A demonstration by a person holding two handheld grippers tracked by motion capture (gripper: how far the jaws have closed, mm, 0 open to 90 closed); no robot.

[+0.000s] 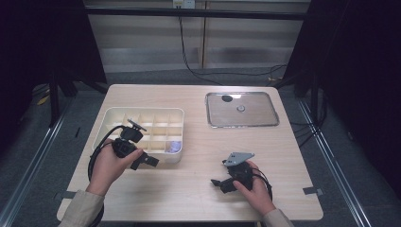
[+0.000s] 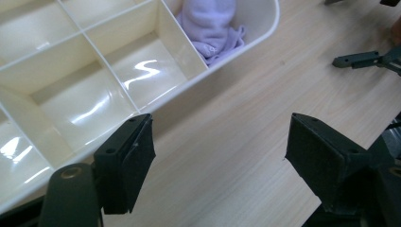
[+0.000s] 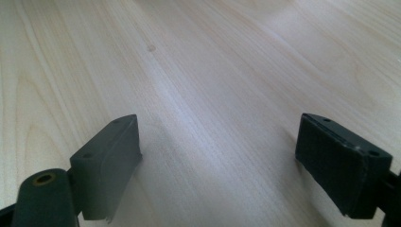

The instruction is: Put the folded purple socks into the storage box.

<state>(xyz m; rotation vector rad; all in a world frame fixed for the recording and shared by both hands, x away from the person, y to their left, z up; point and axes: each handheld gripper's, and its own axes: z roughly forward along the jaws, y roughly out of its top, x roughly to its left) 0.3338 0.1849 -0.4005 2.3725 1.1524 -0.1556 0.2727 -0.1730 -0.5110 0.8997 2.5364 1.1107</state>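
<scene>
A cream divided tray [image 1: 113, 116] sits at the table's left. A pale purple cloth [image 1: 174, 147] lies in its near right corner compartment, seen also in the left gripper view as a bunched cloth [image 2: 211, 26]. My left gripper [image 1: 150, 161] hovers just off the tray's near right corner [image 2: 265, 28], open, with bare wood between its pads [image 2: 135, 163]. My right gripper [image 1: 216, 182] rests low near the front of the table, open, with nothing between its pads [image 3: 108, 161]. Its jaws point left toward the other hand.
A shiny metal tray [image 1: 255, 120] lies at the back right, holding a small round piece [image 1: 240, 108] and a dark spot [image 1: 227, 99]. Black cables loop from both grippers. The table's front edge runs just behind the hands.
</scene>
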